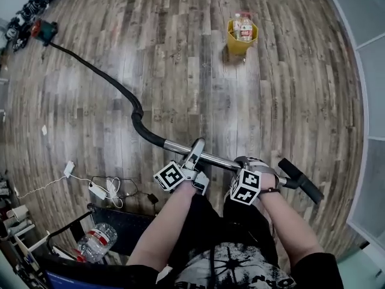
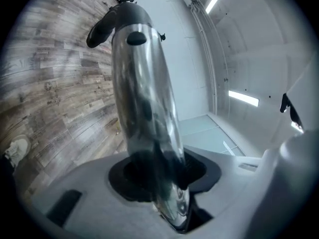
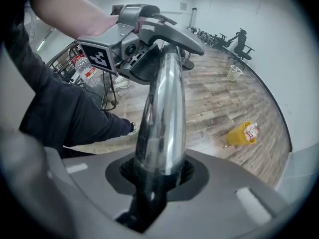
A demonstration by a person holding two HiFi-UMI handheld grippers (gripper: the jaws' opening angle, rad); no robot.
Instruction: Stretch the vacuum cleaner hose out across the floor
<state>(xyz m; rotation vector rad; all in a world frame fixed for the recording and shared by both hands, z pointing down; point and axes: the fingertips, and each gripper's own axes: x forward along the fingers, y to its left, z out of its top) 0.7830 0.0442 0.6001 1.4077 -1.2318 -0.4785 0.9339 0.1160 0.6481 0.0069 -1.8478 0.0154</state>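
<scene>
Plainly, smooth chrome tube [image 1: 219, 159] — right gripper [image 1: 245, 162] fingers tight on it, left gripper [image 1: 194, 154] fingers apart around it — black hose [image 1: 109, 80] beyond

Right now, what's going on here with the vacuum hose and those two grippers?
A person holds a vacuum cleaner's metal tube off the wooden floor with two handheld grippers. The right gripper is clamped on the tube. The left gripper has the tube between its jaws further along, but they look loose around it. The black hose runs from the tube across the floor toward the far left corner, curved and not yet straight.
</scene>
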